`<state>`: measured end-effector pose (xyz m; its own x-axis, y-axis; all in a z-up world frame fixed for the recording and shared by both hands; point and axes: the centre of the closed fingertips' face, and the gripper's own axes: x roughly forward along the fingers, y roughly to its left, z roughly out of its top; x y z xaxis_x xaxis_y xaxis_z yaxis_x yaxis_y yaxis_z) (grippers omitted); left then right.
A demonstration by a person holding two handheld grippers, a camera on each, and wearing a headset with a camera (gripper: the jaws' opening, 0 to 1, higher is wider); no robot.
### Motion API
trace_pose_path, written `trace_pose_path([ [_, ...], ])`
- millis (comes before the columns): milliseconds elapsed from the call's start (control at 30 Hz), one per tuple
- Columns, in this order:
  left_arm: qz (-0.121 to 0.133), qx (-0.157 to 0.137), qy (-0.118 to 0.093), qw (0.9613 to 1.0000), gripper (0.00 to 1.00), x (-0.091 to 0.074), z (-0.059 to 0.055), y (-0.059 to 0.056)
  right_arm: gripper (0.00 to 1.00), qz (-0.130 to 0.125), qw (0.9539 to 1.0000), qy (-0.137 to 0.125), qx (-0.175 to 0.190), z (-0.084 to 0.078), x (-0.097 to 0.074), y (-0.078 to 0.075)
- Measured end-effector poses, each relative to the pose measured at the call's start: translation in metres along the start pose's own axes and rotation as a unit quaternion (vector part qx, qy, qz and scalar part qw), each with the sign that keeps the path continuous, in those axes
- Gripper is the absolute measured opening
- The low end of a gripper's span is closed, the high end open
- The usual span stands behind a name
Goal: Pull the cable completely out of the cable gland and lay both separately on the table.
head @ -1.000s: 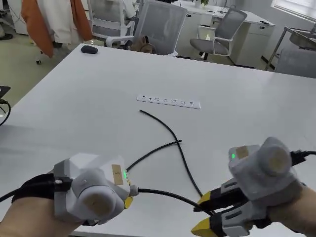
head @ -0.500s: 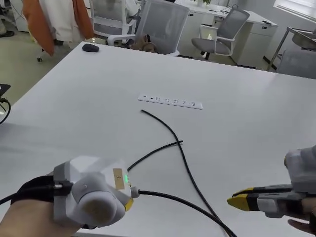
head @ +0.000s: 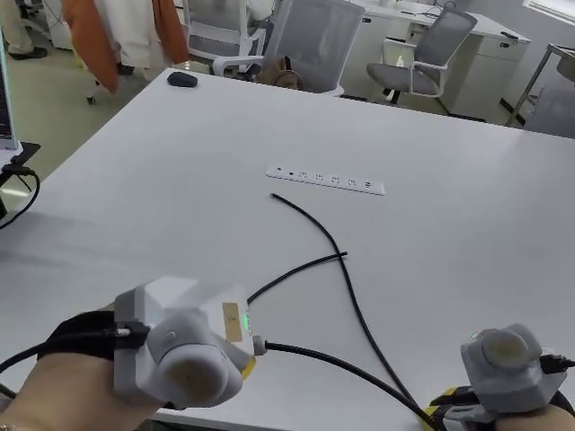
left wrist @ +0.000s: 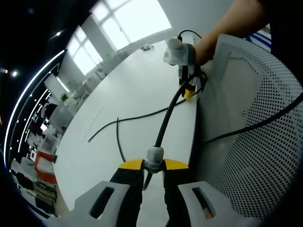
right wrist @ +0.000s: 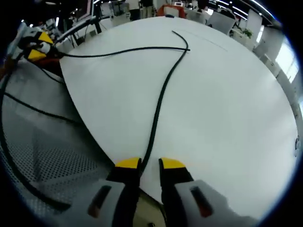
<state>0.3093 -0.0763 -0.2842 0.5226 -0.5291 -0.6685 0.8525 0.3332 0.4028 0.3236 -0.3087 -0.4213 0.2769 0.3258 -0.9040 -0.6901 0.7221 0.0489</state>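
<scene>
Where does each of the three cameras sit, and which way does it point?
Head view: on the headset, looking forward and down at the table and cable; a gloved hand shows.
Left gripper view: on the left claw, facing along the cable to the right claw; its jaws pinch the cable gland.
Right gripper view: on the right claw, facing across the table; its jaws show.
Shared: each gripper view shows the other claw.

Pale grey left gripper (left wrist: 154, 164) and right gripper (right wrist: 149, 163) carry yellow-tipped black jaws. A black band (head: 79, 333) wraps the left hand (head: 63, 393), seven o'clock.
</scene>
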Motion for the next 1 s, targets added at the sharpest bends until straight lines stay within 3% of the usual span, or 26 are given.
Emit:
trace_pose_path([
  [100, 0.0, 0.0, 0.0, 1.0, 0.16, -0.001, 0.0, 0.0, 0.06, -0.013, 0.9997, 0.005, -0.019, -0.001, 0.003, -0.006],
  [200, -0.002, 0.002, 0.003, 1.0, 0.16, 0.0, 0.0, -0.002, 0.05, -0.02, 0.9997, 0.006, -0.012, -0.001, 0.005, -0.011],
  [267, -0.004, 0.004, 0.003, 1.0, 0.16, 0.0, 0.0, -0.003, 0.05, -0.047, 0.9985, 0.01, -0.027, 0.001, 0.002, -0.022],
  [500, -0.015, 0.011, 0.017, 0.9997, 0.16, 0.002, -0.004, -0.009, 0.04, -0.085, 0.9959, 0.014, -0.027, 0.014, 0.005, -0.054],
  [667, -0.018, 0.009, 0.032, 0.9993, 0.16, 0.007, -0.013, -0.008, 0.04, -0.105, 0.9941, 0.014, -0.025, 0.035, 0.013, -0.078],
  [1000, -0.021, 0.006, 0.046, 0.9987, 0.16, 0.006, -0.019, -0.009, 0.04, -0.122, 0.9885, 0.023, -0.086, 0.085, 0.035, -0.091],
])
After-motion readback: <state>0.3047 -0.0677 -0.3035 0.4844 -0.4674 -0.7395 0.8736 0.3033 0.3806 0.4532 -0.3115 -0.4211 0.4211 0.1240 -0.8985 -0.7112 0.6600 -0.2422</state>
